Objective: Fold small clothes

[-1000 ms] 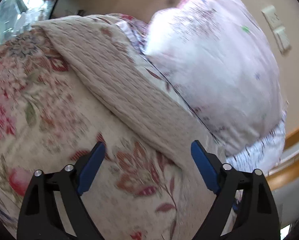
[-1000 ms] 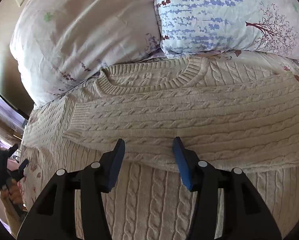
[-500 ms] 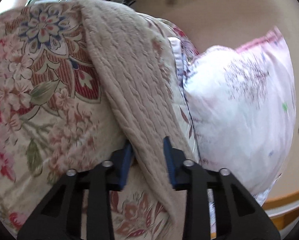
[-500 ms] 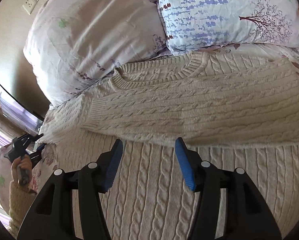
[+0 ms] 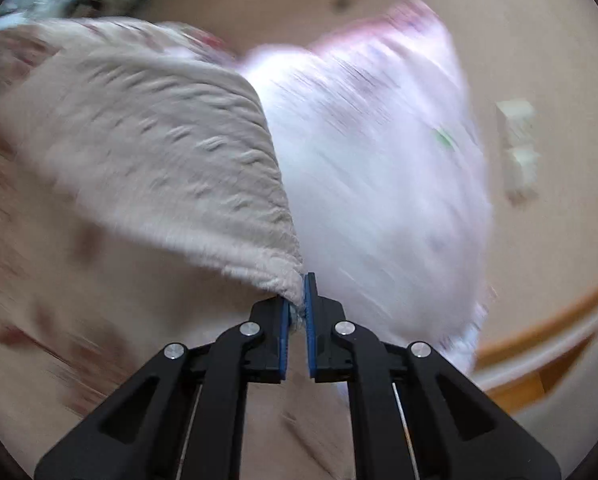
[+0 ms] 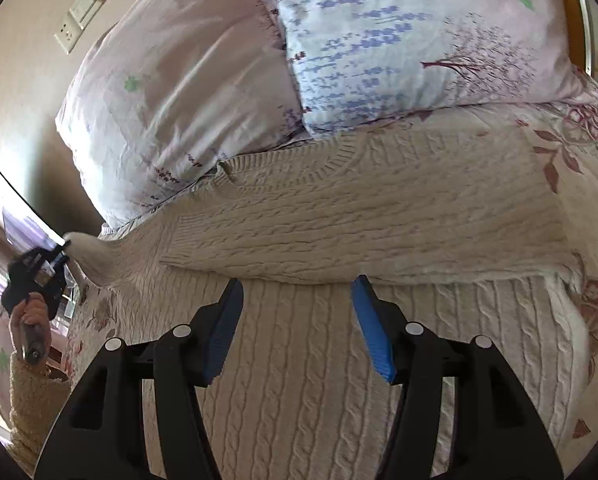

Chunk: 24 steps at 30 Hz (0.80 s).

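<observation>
The fingers of the left gripper point(image 5: 297, 312) are pinched together on the cuff of the sweater point(image 6: 339, 220) sleeve, which hangs lifted off the bed point(image 6: 579, 152). The right gripper point(image 6: 299, 320) hovers with fingers spread wide and empty above the sweater body, just before the folded sleeve, near two pillows point(image 6: 399, 40).

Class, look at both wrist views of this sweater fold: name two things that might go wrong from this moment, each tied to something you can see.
1. The left gripper pinches only the very tip of the sleeve; the thick knit may slip out as it is lifted.
2. The right gripper hovers open above the sweater, pinning nothing, so pulling the sleeve might drag the body and disturb the other sleeve folded across it.
</observation>
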Available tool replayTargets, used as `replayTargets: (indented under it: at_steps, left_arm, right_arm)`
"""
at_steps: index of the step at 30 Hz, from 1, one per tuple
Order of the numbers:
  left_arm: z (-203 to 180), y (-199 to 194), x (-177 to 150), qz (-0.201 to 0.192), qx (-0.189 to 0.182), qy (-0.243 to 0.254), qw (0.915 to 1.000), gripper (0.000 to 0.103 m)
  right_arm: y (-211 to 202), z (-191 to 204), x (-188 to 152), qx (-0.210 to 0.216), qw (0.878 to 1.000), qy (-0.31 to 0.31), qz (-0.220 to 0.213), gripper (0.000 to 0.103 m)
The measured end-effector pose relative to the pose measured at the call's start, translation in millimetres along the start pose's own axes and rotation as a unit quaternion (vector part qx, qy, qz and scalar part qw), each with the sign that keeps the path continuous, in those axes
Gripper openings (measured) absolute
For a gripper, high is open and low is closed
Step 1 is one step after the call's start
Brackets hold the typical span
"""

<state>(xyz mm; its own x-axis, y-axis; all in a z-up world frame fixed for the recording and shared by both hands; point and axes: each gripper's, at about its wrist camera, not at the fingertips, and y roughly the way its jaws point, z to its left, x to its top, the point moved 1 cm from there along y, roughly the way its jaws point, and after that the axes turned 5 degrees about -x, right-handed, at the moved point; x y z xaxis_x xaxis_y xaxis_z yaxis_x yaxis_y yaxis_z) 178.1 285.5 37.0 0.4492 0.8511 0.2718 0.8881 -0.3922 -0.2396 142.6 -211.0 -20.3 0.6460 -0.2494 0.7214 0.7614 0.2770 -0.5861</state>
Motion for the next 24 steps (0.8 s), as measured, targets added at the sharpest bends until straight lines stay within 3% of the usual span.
replayTargets:
  at_steps: [3,6,10,12,16,17,22,24]
  left_arm:
    - [-23,29,-39,0.044,-0.056,0.01,0.9974,0.007]
    - [-30,65,-86,0.098,-0.078,0.016,0.992,0.007]
    - [-12,108,-135,0.175,-0.03,0.004,0.9842,0.014]
    - [-2,116,-147,0.195,-0.005,-0.002,0.9808,0.016]
    - [7,107,-133,0.169,0.011,-0.02,0.9854,0.049]
    - [7,102,-124,0.155,0.013,-0.023,0.9875,0.052]
    - [18,76,-83,0.093,0.032,-0.06,0.9933,0.052]
    - [29,71,-70,0.079,0.033,-0.086,0.9926,0.046]
  right_arm:
    - [-2,-5,-3,-0.001,1.0,0.008,0.002,0.059]
    - [-3,-9,-7,-0.001,1.0,0.016,0.007,0.059]
    - [-2,-16,-14,-0.003,1.0,0.024,0.012,0.059]
    - [-3,-20,-16,-0.004,0.999,0.029,0.013,0.059]
    - [-5,-28,-17,-0.004,0.999,0.037,0.011,0.059]
    - [-5,-30,-17,-0.003,0.999,0.039,0.011,0.059]
    - [-3,-33,-18,0.005,0.999,0.043,0.012,0.059]
    - [-3,-33,-18,0.007,0.999,0.043,0.012,0.059]
